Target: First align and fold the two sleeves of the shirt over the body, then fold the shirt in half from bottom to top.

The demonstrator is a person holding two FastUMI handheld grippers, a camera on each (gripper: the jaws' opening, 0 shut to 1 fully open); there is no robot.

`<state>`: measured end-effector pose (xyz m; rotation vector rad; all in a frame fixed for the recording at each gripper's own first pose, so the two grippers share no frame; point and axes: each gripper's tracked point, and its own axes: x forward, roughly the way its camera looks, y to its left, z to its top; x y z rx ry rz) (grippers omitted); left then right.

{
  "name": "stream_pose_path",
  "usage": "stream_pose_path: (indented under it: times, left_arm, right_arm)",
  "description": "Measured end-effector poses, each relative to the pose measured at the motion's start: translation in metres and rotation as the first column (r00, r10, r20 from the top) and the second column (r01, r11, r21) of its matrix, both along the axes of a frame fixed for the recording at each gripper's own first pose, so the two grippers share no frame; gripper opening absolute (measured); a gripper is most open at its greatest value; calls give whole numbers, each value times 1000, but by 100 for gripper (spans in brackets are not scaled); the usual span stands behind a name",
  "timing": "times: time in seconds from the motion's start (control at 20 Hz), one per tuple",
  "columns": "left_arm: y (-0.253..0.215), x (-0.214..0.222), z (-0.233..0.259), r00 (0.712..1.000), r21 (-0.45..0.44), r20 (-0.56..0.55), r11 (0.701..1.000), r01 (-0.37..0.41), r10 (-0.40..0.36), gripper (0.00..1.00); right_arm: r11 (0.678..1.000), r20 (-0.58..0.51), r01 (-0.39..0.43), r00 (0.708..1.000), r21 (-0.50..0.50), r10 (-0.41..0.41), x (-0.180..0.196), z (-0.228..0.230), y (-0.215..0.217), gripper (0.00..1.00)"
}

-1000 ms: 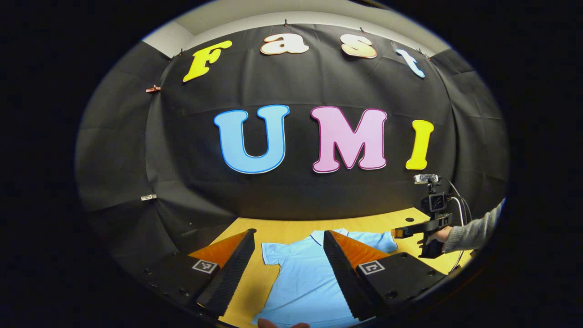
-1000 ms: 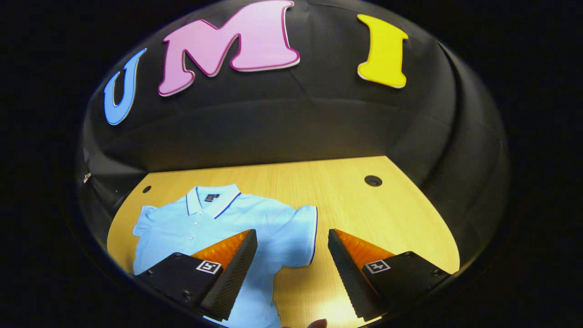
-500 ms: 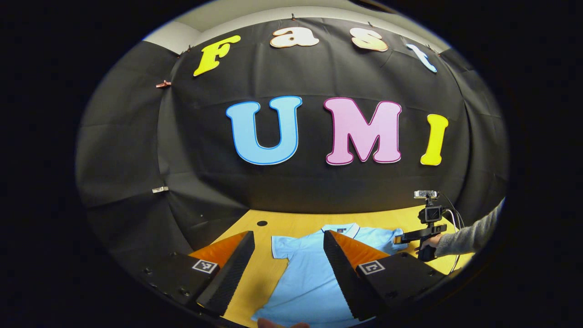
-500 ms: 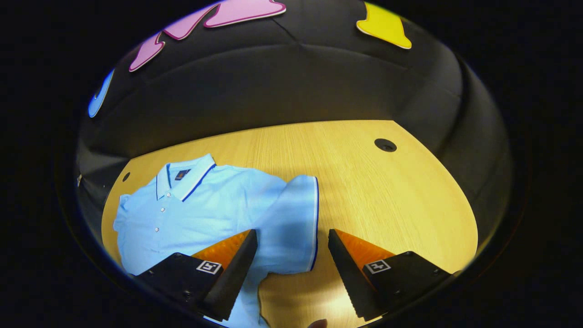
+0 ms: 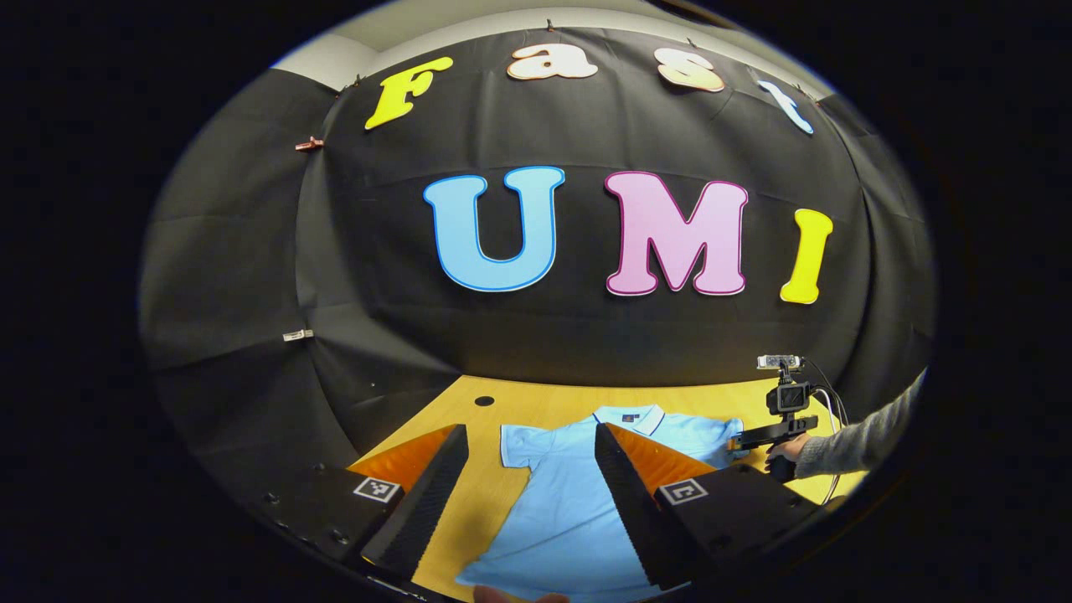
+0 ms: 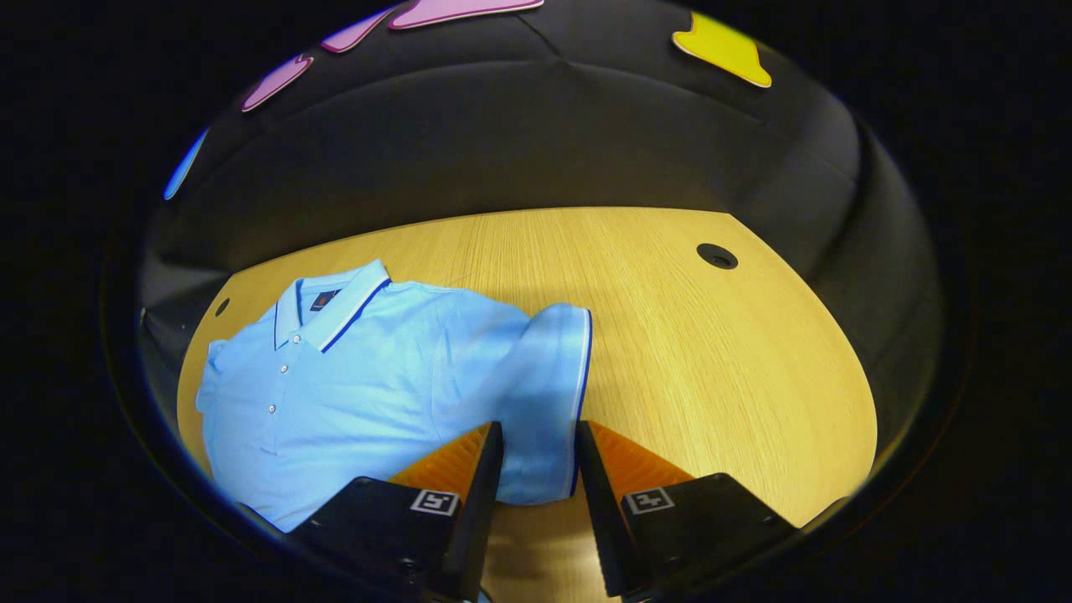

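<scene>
A light blue polo shirt lies flat, face up, on the wooden table, collar toward the wall. My right gripper is low over the shirt's right sleeve; its jaws have narrowed and stand on either side of the sleeve with a gap still between them. In the left gripper view the shirt lies below my left gripper, which hovers open above the shirt's left sleeve. Farther off there, the right gripper reaches the far sleeve, held by a hand in a grey sleeve.
The table has round cable holes at its back corners, another near the wall. Black cloth walls close in the table on three sides. Bare wood lies to the right of the shirt.
My right gripper has dropped toward the right sleeve and its jaws have narrowed around it. My left gripper stays open and has shifted only slightly.
</scene>
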<state>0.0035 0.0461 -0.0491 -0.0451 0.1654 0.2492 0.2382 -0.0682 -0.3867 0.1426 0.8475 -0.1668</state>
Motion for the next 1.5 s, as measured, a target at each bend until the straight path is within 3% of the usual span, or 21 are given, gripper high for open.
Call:
stream_pose_path:
  times: [0.15, 0.2, 0.25, 0.3, 0.35, 0.4, 0.5, 0.95, 1.3, 1.4, 1.5]
  left_arm:
    - [4, -1, 0, 1000, 3, 0, 1000, -3, 3, 96]
    - [6, 0, 1, 1000, 2, -1, 1000, -5, 5, 96]
    - [7, -1, 1, 1000, 2, -1, 1000, -6, 6, 96]
    - [8, -3, 1, 1000, 4, -2, 1000, -8, 8, 96]
    - [10, -3, 1, 1000, 5, -2, 1000, -9, 9, 96]
    - [10, -3, 0, 1000, 6, -4, 1000, -8, 8, 96]
    - [11, -4, 0, 1000, 4, -8, 1000, -4, 4, 96]
    - [22, -7, -1, 1000, -1, -3, 1000, 3, -3, 96]
    - [42, -15, -4, 1000, -29, 4, 999, -25, 25, 96]
    - [47, -18, -7, 1000, -37, 2, 999, -31, 31, 96]
    - [49, -20, -10, 999, -39, -8, 999, -35, 35, 96]
  right_arm:
    - [999, -21, 22, 1000, 24, -21, 0, 0, 3, 39]
    - [999, -22, 19, 1000, 35, -18, 1, 0, 5, 30]
    - [999, -19, 16, 1000, 48, -15, 1, 2, 7, 30]
    - [998, -21, 16, 1000, 55, -15, 0, 1, 7, 17]
    - [998, -10, 14, 1000, 57, -14, 2, 3, 7, 18]
    - [998, -12, 6, 1000, 55, -5, 3, 2, 7, 8]
    - [999, -3, -16, 1000, 33, 17, 2, 4, 9, 5]
    - [998, 90, -67, 994, -3, 67, 8, 38, 21, 5]
    - [972, 172, -233, 957, -20, 233, 24, 82, 84, 5]
    - [980, 118, -190, 974, -49, 195, 17, 65, 74, 5]
    - [992, 104, -69, 991, -101, 80, 10, 54, 38, 5]
